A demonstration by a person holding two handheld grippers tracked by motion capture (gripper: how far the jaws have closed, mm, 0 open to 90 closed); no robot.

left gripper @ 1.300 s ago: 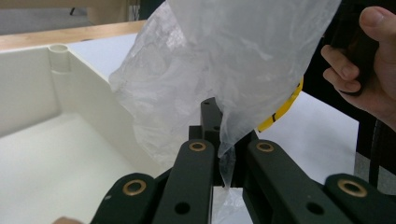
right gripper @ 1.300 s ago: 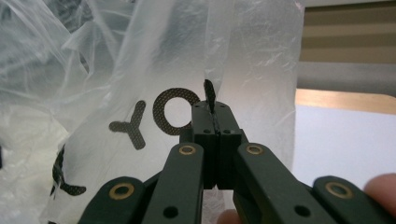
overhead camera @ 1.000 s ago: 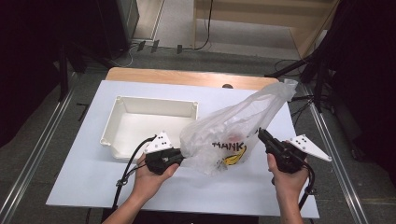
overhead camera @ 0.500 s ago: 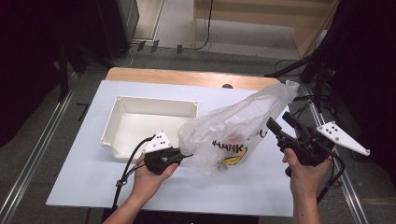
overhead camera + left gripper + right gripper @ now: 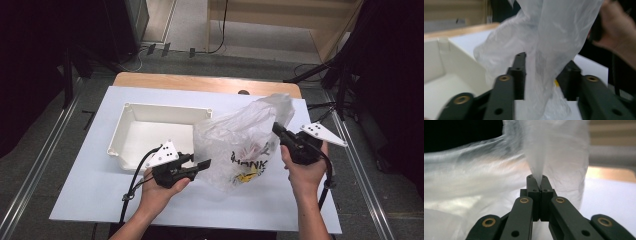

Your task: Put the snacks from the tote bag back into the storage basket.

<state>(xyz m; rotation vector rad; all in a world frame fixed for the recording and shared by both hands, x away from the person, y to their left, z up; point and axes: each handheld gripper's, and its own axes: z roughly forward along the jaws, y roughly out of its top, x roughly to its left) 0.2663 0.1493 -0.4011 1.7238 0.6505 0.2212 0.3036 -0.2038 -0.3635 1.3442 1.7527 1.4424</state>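
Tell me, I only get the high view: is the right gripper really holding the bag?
Observer: Yes. The right gripper view shows the right gripper with its jaws shut on a pinch of the bag.
Operator: And the left one?
Observer: The left gripper is open, its jaws apart with a fold of bag hanging between them.
Operator: What's next to it?
Observer: The tray, with its white wall close beside the left jaw.
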